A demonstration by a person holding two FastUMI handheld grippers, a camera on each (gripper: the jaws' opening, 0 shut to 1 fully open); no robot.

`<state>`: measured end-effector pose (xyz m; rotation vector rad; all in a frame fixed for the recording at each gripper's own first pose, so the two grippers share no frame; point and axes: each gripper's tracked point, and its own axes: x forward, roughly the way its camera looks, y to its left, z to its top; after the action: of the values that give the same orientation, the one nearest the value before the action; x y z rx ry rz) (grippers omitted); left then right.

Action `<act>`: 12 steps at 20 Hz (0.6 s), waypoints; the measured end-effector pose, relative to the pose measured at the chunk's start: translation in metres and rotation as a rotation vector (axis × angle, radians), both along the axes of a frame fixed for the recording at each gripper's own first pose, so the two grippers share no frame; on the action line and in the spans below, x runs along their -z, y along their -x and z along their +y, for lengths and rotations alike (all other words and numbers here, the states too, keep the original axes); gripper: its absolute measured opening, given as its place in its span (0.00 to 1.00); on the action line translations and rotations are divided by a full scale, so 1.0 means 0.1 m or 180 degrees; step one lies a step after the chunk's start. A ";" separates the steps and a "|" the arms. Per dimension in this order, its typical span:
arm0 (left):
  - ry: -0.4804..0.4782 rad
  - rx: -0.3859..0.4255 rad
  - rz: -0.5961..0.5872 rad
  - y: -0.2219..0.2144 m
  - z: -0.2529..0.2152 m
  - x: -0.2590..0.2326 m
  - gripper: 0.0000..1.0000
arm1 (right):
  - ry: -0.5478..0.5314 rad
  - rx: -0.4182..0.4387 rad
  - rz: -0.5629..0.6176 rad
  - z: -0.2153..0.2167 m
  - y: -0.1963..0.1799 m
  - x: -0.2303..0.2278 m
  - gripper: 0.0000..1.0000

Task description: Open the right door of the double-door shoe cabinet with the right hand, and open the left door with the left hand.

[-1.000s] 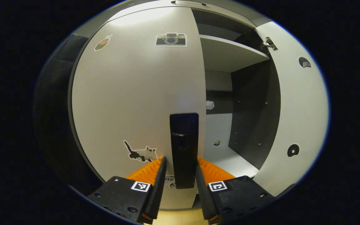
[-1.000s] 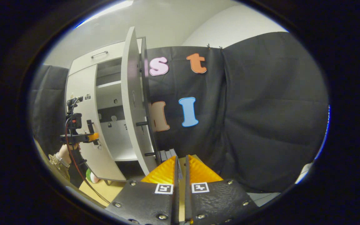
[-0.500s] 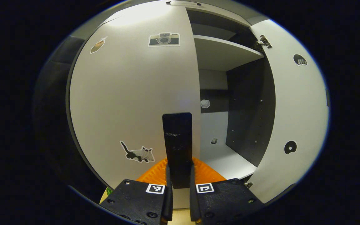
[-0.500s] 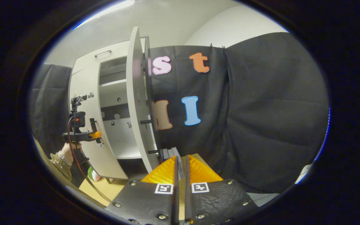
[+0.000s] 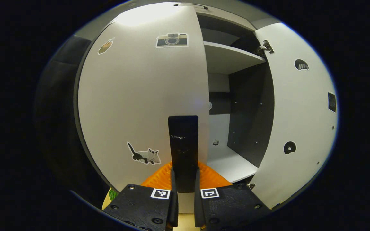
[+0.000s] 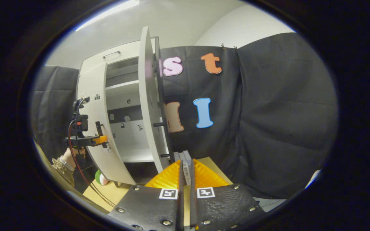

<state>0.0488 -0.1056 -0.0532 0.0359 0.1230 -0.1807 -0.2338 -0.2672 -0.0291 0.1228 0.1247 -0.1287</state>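
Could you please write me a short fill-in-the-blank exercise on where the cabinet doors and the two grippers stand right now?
1. The right door stands ____.
2. The left gripper is shut on the left door's black ____.
3. The sticker above the handle, near the left door's top, shows a ____.
4. The right gripper holds ____.

Missing words: open; handle; camera; nothing

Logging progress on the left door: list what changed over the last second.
The left gripper closed its fingers onto the left door's black handle, which it had only straddled, and the left door has barely swung. The right door stayed open; the right gripper stayed shut, holding nothing.
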 end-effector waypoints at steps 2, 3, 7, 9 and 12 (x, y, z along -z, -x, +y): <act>-0.0006 0.0014 -0.0008 0.05 0.02 0.00 0.20 | 0.0028 -0.0070 0.0000 0.06 -0.04 0.00 0.07; -0.0003 0.0022 -0.0009 0.11 0.04 0.01 0.20 | 0.0038 -0.0114 0.0002 0.11 -0.08 -0.02 0.07; -0.0009 0.0091 -0.0016 0.25 0.08 0.00 0.20 | 0.0111 -0.0356 0.0000 0.33 -0.23 -0.09 0.07; -0.0003 0.0114 -0.0005 0.32 0.11 0.00 0.20 | 0.0161 -0.0497 -0.0023 0.48 -0.28 -0.13 0.07; 0.0000 0.0123 -0.0012 0.43 0.17 -0.01 0.20 | 0.0215 -0.0732 -0.0078 0.73 -0.33 -0.17 0.07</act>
<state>0.0062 -0.0884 -0.0527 0.0385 0.1186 -0.2192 -0.2011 -0.1946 -0.0120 0.0420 0.1090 0.0980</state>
